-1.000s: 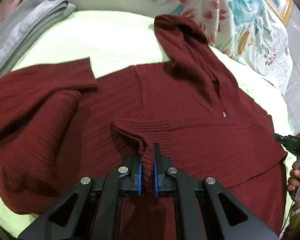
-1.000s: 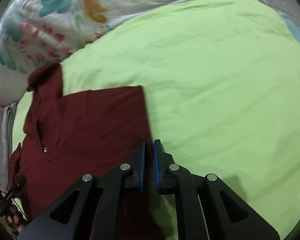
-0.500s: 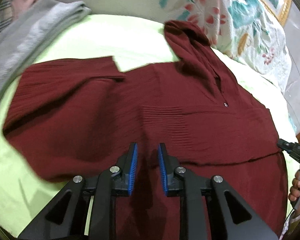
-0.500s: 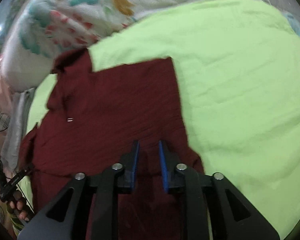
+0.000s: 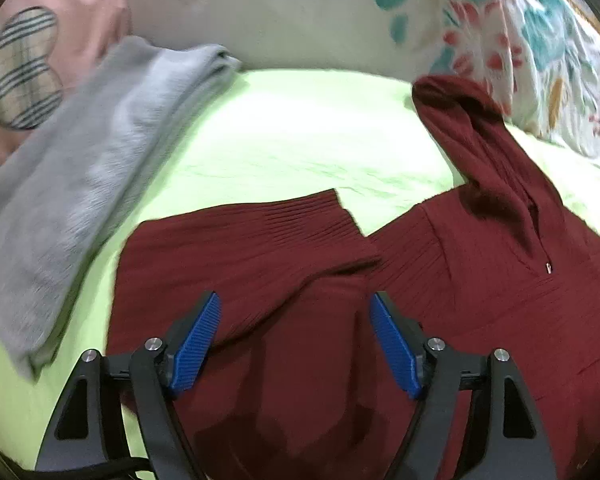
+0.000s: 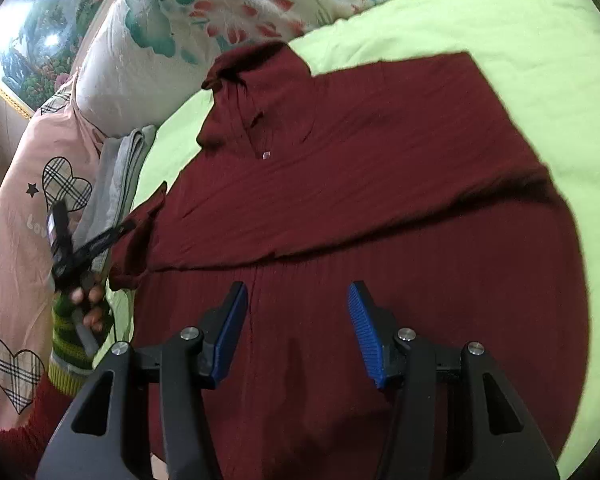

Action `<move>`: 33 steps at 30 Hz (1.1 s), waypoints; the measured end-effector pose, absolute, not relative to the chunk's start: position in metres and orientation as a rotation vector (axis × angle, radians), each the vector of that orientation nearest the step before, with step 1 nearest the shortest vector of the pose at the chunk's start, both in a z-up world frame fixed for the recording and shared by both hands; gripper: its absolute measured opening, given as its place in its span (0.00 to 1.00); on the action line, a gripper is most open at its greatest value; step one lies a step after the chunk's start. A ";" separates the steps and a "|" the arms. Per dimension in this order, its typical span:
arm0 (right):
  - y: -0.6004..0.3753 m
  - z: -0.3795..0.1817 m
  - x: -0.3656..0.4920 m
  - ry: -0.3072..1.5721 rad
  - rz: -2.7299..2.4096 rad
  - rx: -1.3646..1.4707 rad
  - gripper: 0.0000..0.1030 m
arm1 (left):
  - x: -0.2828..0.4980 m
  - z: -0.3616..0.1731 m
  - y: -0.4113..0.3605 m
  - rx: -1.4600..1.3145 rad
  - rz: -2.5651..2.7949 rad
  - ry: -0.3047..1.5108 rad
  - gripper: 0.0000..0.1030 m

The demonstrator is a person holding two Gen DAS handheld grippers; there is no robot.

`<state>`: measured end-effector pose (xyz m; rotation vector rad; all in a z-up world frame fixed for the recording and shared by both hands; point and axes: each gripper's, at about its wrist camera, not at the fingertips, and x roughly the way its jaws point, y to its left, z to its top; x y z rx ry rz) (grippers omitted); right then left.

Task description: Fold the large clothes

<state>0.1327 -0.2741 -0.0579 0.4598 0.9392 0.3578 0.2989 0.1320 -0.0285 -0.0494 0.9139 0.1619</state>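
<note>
Hoodie, dark red ribbed knit, lies flat on the lime-green sheet, filling the lower centre and right of the left-wrist frame. Hood points to the upper right, toward the floral pillow. One sleeve is already folded across the body, cuff ending mid-frame.

Handling, as a judgement: soft, limp, fairly thick knit. It will sag and drape, not slip much, and is not fragile. Best grabbed at an edge or a fold line such as hem, shoulder or sleeve cuff; pinching a flat middle area would only bunch it.

Left gripper: jaws have just been opening and now stand wide, nothing between the pads. It hovers over the folded sleeve, cloth directly below and ahead.

Right gripper: jaws have also just been opening, now roughly half spread, empty. The hoodie's lower body sits under and ahead of it, with a horizontal fold crossing mid-frame.

A folded grey garment lies at the left of the left-wrist view, apart from the hoodie. In the right-wrist view, a hand in a striped cuff holds the other tool at the left edge.
</note>
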 end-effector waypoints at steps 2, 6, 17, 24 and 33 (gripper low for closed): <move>-0.271 -0.062 0.134 0.954 0.357 0.482 0.52 | 0.313 -0.036 0.125 -0.015 0.143 0.941 0.75; -0.270 -0.067 0.136 0.964 0.349 0.496 0.52 | 0.335 -0.053 0.112 0.074 0.154 0.987 0.74; -0.275 -0.071 0.133 0.965 0.351 0.502 0.52 | 0.341 -0.026 0.133 -0.120 0.135 0.912 0.03; -0.279 -0.060 0.128 0.911 0.367 0.520 0.52 | 0.282 0.024 0.071 -0.244 -0.083 0.775 0.03; -0.318 -0.052 0.118 0.841 0.284 0.600 0.52 | 0.259 0.018 -0.110 -0.201 -0.395 0.757 0.03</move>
